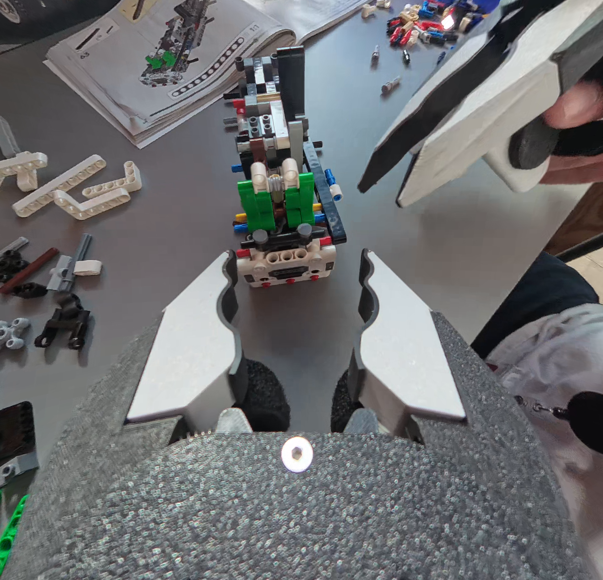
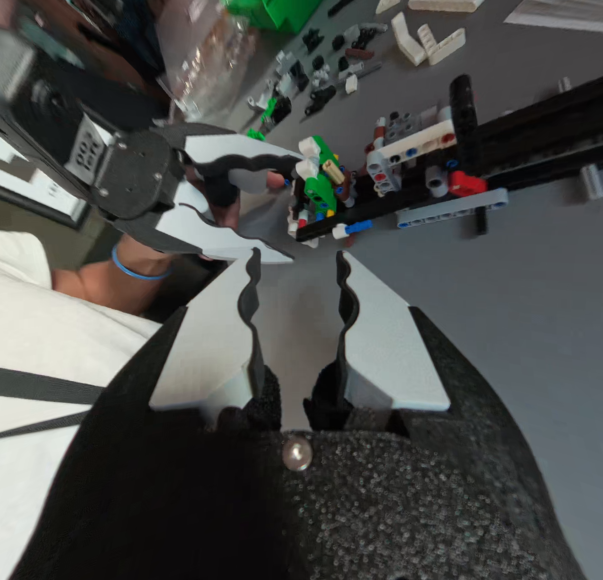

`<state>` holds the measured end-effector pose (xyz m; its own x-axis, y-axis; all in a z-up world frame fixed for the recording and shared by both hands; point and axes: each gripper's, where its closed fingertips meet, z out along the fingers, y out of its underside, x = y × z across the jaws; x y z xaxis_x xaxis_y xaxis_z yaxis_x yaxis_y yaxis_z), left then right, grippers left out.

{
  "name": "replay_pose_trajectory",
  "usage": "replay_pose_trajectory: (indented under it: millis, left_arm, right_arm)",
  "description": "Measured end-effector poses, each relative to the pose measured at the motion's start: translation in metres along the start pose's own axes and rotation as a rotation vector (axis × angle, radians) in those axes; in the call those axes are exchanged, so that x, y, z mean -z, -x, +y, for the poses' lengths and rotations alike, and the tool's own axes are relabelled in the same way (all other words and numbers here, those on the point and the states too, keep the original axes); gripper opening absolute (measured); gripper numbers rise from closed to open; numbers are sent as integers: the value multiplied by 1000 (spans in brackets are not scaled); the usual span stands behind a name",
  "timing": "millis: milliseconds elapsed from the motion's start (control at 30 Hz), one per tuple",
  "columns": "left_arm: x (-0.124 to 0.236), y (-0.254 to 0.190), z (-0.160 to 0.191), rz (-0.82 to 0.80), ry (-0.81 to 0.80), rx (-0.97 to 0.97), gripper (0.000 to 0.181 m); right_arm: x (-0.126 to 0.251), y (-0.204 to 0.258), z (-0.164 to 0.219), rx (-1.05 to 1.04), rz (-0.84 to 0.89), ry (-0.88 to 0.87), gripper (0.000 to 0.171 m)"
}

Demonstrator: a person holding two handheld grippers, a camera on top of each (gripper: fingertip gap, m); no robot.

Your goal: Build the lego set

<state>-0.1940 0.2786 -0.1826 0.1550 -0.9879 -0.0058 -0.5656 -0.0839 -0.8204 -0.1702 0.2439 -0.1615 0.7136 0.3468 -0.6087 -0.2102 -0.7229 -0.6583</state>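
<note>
The partly built lego model [image 1: 287, 267] is a long black, grey and white frame with green parts. It lies on the grey table, stretching away from me. My left gripper [image 1: 297, 254] is open, with its fingertips on either side of the model's white near end. The left fingertip is close to the model and the right one stands apart. The right wrist view shows it [image 2: 295, 207] at the model's green end [image 2: 417, 143]. My right gripper [image 2: 297, 253] is open and empty. It hovers to the right of the model [image 1: 380, 195], apart from it.
An open instruction booklet [image 1: 182, 52] lies behind the model on the left. White beams [image 1: 75, 186] and dark small parts [image 1: 65, 326] lie on the left. A pile of coloured pins [image 1: 424, 23] lies at the back right. A green box [image 2: 284, 0] stands at the table's far side.
</note>
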Motion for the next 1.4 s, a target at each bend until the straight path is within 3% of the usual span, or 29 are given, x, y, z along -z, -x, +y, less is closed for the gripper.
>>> replay_pose_trajectory:
  millis: [33,233,367,433,600,1033,1400]
  left_arm:
    - [3,2,0,21,-7,-10,74]
    - [4,7,2,111,51,-204,61]
    - [-1,11,6,118,66,-288,49]
    - [-3,10,4,124,55,-291,47]
    - [-5,11,2,113,46,-236,46]
    - [-11,9,-2,-35,24,-193,43]
    - [-15,-3,-5,-94,22,-131,42]
  right_arm:
    - [-2,-1,-1,-87,-6,-56,39]
    - [-14,-7,-2,-248,39,-137,36]
    - [-22,-11,-1,-314,38,-145,23]
    - [-24,-13,-2,-331,39,-158,12]
    - [-24,-14,1,-359,24,-162,9]
    - [-16,-23,-8,-529,-7,-268,7]
    - [-7,-26,0,-489,67,-278,7]
